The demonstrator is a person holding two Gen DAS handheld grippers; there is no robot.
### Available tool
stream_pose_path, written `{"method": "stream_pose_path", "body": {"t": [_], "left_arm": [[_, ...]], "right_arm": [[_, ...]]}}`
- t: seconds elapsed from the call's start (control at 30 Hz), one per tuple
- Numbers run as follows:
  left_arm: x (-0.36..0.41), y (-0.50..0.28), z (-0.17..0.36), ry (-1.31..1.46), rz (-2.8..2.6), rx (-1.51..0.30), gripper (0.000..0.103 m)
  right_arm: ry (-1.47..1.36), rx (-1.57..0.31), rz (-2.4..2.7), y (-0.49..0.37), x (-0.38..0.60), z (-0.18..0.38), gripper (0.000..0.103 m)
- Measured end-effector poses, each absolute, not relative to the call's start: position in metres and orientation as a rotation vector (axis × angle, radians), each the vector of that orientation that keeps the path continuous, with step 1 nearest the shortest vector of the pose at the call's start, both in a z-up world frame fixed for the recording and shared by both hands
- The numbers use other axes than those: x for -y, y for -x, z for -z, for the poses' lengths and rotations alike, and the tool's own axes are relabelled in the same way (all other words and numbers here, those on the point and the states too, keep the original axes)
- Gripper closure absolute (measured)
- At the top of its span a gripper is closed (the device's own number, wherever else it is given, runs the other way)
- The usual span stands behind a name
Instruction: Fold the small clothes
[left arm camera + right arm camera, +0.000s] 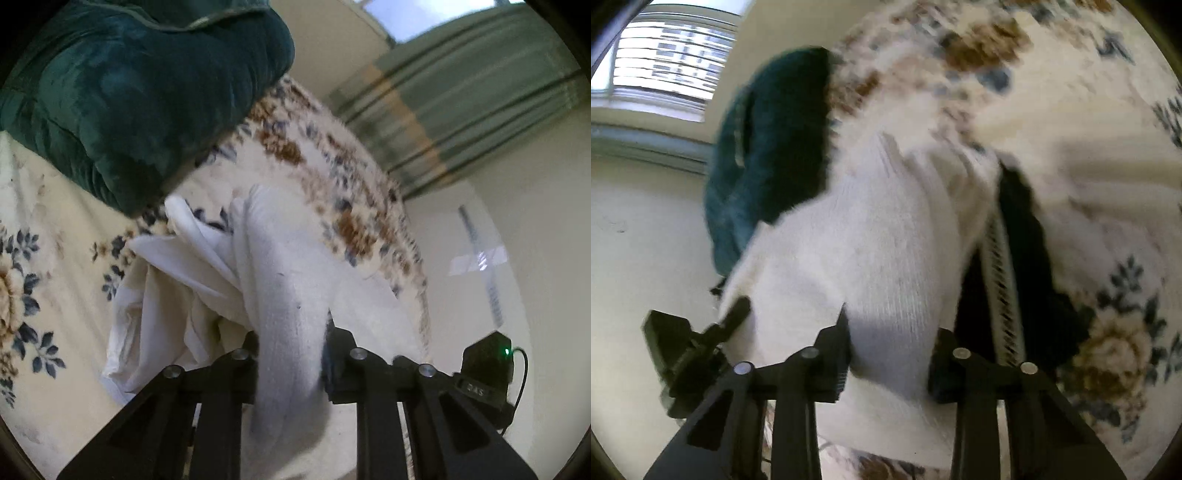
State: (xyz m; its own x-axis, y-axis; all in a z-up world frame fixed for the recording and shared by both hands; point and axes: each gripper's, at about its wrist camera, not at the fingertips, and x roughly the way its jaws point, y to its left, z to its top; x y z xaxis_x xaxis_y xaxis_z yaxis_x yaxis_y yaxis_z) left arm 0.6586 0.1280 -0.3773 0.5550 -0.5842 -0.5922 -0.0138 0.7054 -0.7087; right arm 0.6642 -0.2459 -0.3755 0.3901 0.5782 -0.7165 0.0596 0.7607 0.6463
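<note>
A white knitted sock (284, 295) runs between the fingers of my left gripper (290, 354), which is shut on it and holds it above the bed. In the right wrist view the same kind of white sock (882, 236) fills the middle, and my right gripper (890, 354) is shut on it. A crumpled white cloth (166, 295) lies on the floral bedspread (55, 221) to the left of the sock. The fingertips of both grippers are hidden by the fabric.
A dark green plush blanket (140, 92) is bunched on the bed at the back; it also shows in the right wrist view (768, 155). A dark garment with a white patterned stripe (1015, 266) lies by the sock. A striped curtain (461, 103) and a window (672, 62) are behind.
</note>
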Motion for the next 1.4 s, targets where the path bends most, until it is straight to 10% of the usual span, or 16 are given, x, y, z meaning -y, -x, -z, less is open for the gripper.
{"method": "stream_pose_path", "body": {"t": [0.3, 0.57, 0.67, 1.4], "left_arm": [[-0.131, -0.693, 0.422, 0.688, 0.376, -1.099, 0.063], [-0.104, -0.652, 0.366, 0.358, 0.119, -1.028, 0.027], [-0.090, -0.622, 0.352, 0.258, 0.033, -0.983, 0.000], [-0.023, -0.391, 0.123, 0.037, 0.011, -0.864, 0.000]], "right_arm": [[-0.441, -1.218, -0.267, -0.679, 0.223, 0.396, 0.066], [-0.045, -1.152, 0.016, -0.642, 0.212, 0.358, 0.001], [0.063, -1.128, 0.077, -0.615, 0.203, 0.349, 0.000], [0.081, -0.845, 0.168, -0.331, 0.198, 0.065, 0.000]]}}
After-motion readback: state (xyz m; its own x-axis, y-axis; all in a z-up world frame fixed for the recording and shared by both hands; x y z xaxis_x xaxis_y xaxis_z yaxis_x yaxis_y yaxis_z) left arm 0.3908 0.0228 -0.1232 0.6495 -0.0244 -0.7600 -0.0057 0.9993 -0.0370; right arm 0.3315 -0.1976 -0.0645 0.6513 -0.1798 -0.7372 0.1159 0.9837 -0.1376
